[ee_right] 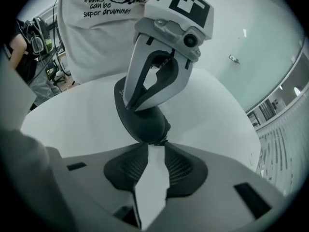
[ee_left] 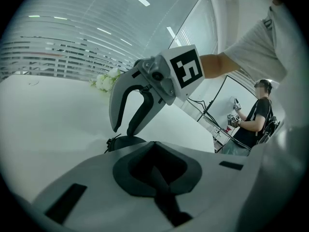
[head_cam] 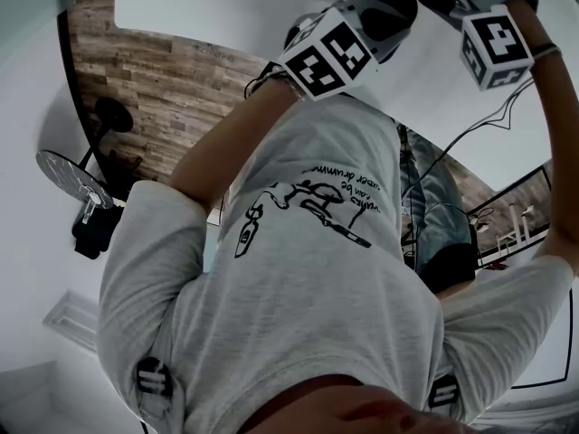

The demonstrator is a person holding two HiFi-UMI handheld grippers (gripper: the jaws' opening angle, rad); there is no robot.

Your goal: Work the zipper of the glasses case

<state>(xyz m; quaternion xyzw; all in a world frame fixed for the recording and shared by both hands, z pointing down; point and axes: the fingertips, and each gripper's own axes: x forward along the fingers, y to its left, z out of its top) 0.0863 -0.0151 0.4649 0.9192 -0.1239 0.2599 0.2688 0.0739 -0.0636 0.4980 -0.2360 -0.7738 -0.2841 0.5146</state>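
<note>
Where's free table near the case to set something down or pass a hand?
Bare table lies between the glasses case and the person's shirt, and on the case's other side out to the table edge. It is crowded at the case: left gripper clamps it, right gripper is open at its near end.

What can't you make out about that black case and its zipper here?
- Head view: the glasses case is lost among the dark parts of the left gripper and right gripper at the top edge.
- Left gripper view: only a sliver of it shows over that gripper's own body.
- Right gripper view: the seam vanishes on the dark shell; zipped or unzipped, unclear.
- Inside: no view shows it.
</note>
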